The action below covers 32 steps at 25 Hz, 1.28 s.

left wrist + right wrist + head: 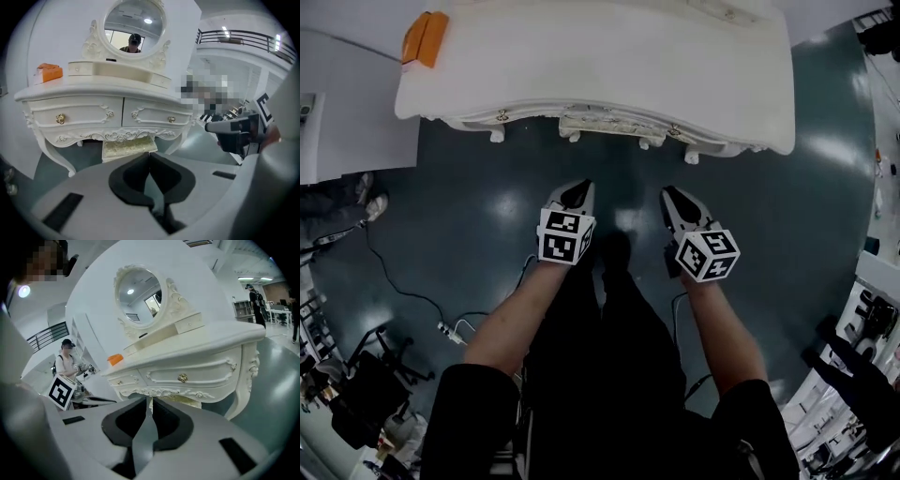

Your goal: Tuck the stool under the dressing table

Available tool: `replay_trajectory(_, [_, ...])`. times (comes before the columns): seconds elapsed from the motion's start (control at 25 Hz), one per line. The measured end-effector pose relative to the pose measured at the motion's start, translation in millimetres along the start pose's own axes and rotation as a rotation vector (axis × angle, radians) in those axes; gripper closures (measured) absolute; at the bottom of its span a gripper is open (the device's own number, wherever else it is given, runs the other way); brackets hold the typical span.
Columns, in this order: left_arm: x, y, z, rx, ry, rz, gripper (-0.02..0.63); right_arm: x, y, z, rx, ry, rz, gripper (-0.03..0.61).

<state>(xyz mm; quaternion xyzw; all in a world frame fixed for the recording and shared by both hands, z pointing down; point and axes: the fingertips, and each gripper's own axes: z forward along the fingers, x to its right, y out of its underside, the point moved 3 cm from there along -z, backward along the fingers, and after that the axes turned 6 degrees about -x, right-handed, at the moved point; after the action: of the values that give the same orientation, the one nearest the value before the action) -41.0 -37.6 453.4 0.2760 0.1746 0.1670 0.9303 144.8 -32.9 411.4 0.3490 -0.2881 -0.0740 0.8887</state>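
The white carved dressing table [609,56] stands in front of me, with its oval mirror [134,27] on top. The stool's pale patterned seat [129,147] sits under the table between its legs. From above only its front edge [605,125] shows, and a sliver of the seat [187,401] appears in the right gripper view. My left gripper [578,190] and right gripper [673,197] hover side by side over the dark floor, short of the table and touching nothing. Both are shut and hold nothing. In their own views the left gripper [149,155] and the right gripper [149,401] point at the drawers.
An orange box [425,39] lies on the table's left end. Cables [403,291] trail over the floor at my left, near dark equipment [356,394]. White furniture [337,103] stands at the left, and more gear [862,347] is at the right. A person [68,363] stands beyond the table's left side.
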Motion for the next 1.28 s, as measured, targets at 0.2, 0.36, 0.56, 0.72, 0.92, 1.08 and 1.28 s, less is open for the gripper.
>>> replay_trajectory(0.2, [34, -24, -70, 0.054, 0.026, -0.048, 0.604, -51, -23, -53, 0.054, -0.041, 0.038, 0.520])
replay_trajectory(0.36, [63, -46, -122, 0.096, 0.051, 0.011, 0.604, -96, -41, -89, 0.070, -0.102, -0.028, 0.528])
replay_trajectory(0.56, [74, -78, -186, 0.181, 0.061, 0.051, 0.604, -138, -79, -124, 0.118, -0.136, -0.123, 0.529])
replay_trajectory(0.72, [79, -95, -230, 0.228, 0.054, 0.121, 0.604, -171, -103, -146, 0.167, -0.170, -0.161, 0.538])
replay_trajectory(0.92, [83, -124, -283, 0.328, 0.039, 0.157, 0.604, -212, -132, -173, 0.239, -0.201, -0.229, 0.546])
replay_trajectory(1.08, [94, -144, -319, 0.404, 0.030, 0.206, 0.604, -243, -157, -198, 0.313, -0.219, -0.307, 0.554])
replay_trajectory(1.28, [98, -166, -349, 0.467, 0.004, 0.253, 0.604, -270, -179, -222, 0.387, -0.235, -0.364, 0.555])
